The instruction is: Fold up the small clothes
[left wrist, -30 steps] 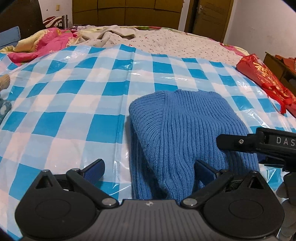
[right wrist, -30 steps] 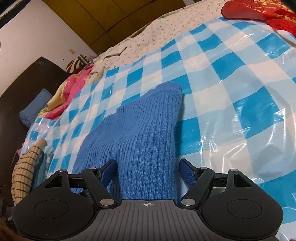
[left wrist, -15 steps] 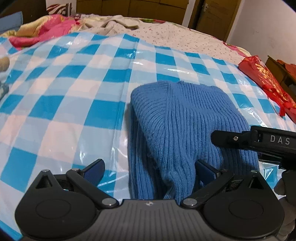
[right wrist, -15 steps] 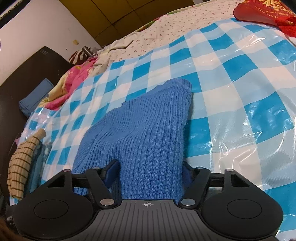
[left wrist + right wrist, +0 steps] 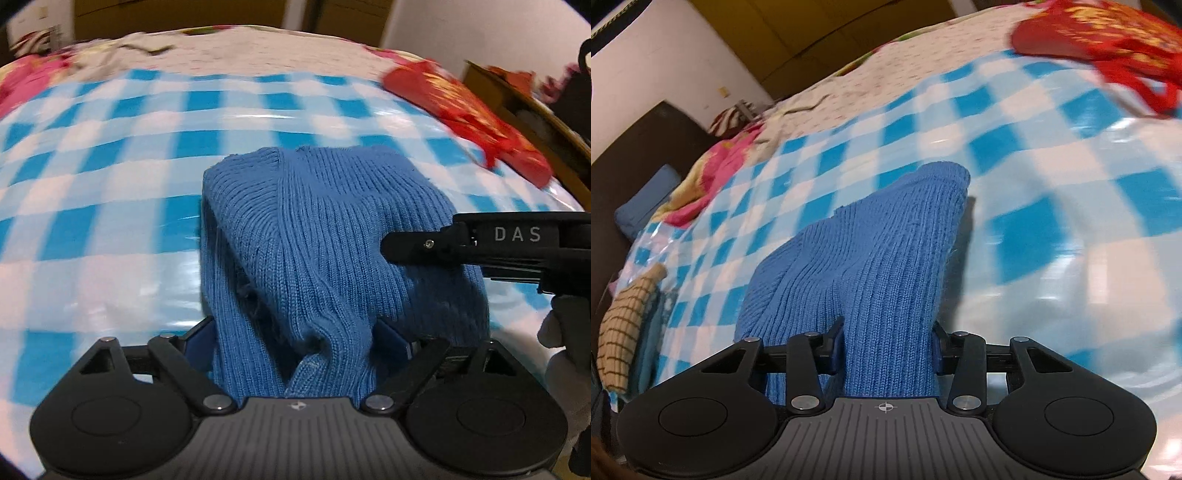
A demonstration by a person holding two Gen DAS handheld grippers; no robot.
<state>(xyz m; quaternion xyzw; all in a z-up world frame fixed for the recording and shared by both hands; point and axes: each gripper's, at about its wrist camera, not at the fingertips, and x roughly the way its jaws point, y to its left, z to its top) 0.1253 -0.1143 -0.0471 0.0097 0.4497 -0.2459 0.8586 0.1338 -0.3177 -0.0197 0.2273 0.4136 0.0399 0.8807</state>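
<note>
Blue knit sweater [image 5: 325, 240] stretches lengthwise away from both grippers; right gripper [image 5: 886, 347] closing, pinching its near hem; left gripper [image 5: 295, 339] spread wide around it.

Ribbed matt knit sweater [image 5: 332, 236] lies on glossy, smooth checked plastic sheet [image 5: 110, 236].

White capital letters "DAS" were readable on the side of the black plastic right gripper [image 5: 517, 236] where it reached in from the right edge of the left wrist view; the word ran off into shadow past the S. The red bag [image 5: 465, 114] with gold print carried markings too blurred to read. No other text was legible in either view.
</note>
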